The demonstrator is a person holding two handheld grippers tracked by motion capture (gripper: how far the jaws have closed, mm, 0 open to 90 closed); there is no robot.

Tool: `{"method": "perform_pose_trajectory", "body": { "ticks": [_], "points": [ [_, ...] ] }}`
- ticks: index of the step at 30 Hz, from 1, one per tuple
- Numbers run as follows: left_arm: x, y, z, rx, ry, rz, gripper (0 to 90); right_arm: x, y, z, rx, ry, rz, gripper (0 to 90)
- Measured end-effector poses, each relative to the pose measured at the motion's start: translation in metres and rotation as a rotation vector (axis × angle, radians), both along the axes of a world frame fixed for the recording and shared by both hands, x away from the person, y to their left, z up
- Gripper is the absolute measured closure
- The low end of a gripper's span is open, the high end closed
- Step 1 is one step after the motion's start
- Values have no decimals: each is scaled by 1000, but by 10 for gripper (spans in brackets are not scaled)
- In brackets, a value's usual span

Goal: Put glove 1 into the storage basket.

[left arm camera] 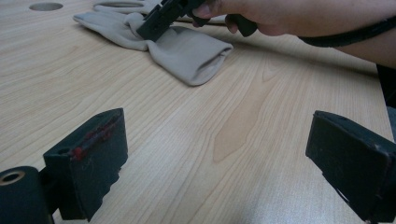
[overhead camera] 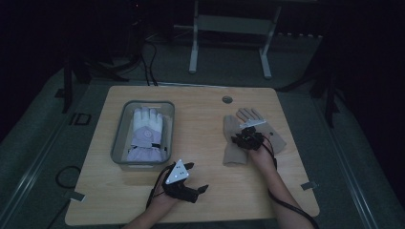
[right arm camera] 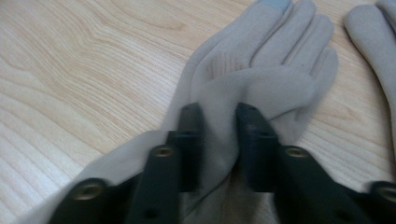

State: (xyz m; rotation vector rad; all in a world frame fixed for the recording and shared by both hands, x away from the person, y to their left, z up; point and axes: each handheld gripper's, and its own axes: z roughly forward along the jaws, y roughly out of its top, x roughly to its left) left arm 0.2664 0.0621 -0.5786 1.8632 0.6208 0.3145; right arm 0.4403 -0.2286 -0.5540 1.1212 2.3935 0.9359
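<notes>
Beige knit glove lying flat on the wooden table, fabric bunched between right gripper jaws, pinched ready for lifting. Left gripper wide open, holding nothing, parked nearer the table's front edge.

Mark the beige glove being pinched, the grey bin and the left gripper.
beige glove (right arm camera: pixel 261 88): right gripper view, palm above the pinched fold.
grey bin (overhead camera: pixel 119 129): high view, left wall.
left gripper (overhead camera: pixel 197 177): high view, between its open jaws.

My right gripper on the gloves at right; bin with another glove at left.
</notes>
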Motion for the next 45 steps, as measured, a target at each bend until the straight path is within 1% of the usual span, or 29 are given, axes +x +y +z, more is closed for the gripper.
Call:
{"method": "perform_pose_trajectory", "body": {
  "ticks": [1, 2, 3, 4, 5, 6, 8, 9, 10, 11, 13, 15, 17, 18, 22, 23, 25, 26, 28, 30, 32, 33, 35, 37, 40, 43, 45],
  "points": [
    [0, 0, 0, 0, 3, -3, 57, 0, 2, 1, 1, 1, -8, 775],
    [0, 0, 0, -2, 0, -3, 57, -1, 4, 2, 13, 13, -23, 789],
    [-1, 0, 0, 0, -3, 0, 58, -2, 6, 5, 33, 15, -24, 795],
    [0, 0, 0, 1, 0, -3, 57, -3, 9, 8, 47, 12, -11, 799],
    [0, 0, 0, 1, 0, -4, 57, -5, 12, 12, 51, 7, 4, 800],
    [0, 0, 0, 2, -1, -2, 57, -7, 17, 16, 57, -1, 6, 801],
    [0, 1, 0, -3, 0, -1, 57, -11, 24, 26, 89, -8, 12, 804],
    [0, 1, 0, -2, 1, 1, 57, -14, 29, 32, 98, -25, 16, 806],
    [0, 1, 0, -5, 4, 0, 57, -17, 34, 38, 122, -38, 25, 806],
    [0, 1, 0, -7, 1, 3, 57, -20, 38, 43, 158, -36, 32, 806],
    [0, 1, 0, -7, 0, 1, 58, -28, 47, 54, 194, -62, 35, 806],
    [-1, 1, 0, -3, -2, 1, 57, -35, 57, 58, 188, -92, 35, 806],
    [-1, 1, 0, -5, -5, -1, 57, -39, 64, 55, 180, -86, 43, 804],
    [-1, 1, 0, -3, -3, -1, 57, -40, 67, 50, 166, -80, 36, 804],
    [-1, 1, 0, -7, 0, -5, 57, -35, 73, 27, 145, -7, 16, 799],
    [-1, 1, 0, -4, -3, -5, 57, -35, 75, 22, 132, -1, 5, 797],
    [-1, 1, 0, -1, -1, -7, 57, -33, 78, 12, 116, 24, 11, 781],
    [-1, 1, 0, 3, 0, -5, 58, -32, 80, 7, 110, 32, 11, 767],
    [-1, 1, 0, -2, 0, -7, 57, -32, 84, 0, 83, 49, 24, 704],
    [-1, 1, 0, -6, 0, -9, 57, -33, 87, -5, 82, 49, 23, 604],
    [-1, 1, 0, -3, 2, -7, 45, -34, 90, -7, 68, 31, 43, 581],
    [-1, 1, 0, -5, 2, -9, 43, -34, 90, -6, 67, 28, 51, 562],
    [-1, 1, 0, -3, 2, -8, 42, -35, 88, -2, 83, 30, 55, 547],
    [-1, 1, 0, -7, 1, -12, 42, -37, 84, 6, 100, 8, 61, 505],
    [-1, 1, 0, -8, 1, -12, 42, -37, 71, 23, 110, -53, 63, 502],
    [-1, 1, 0, -10, 5, -16, 42, -33, 50, 37, 116, -103, 51, 500],
    [0, 2, 0, -23, 10, -14, 42, -28, 35, 44, 100, -130, 27, 504]
  ]
}}
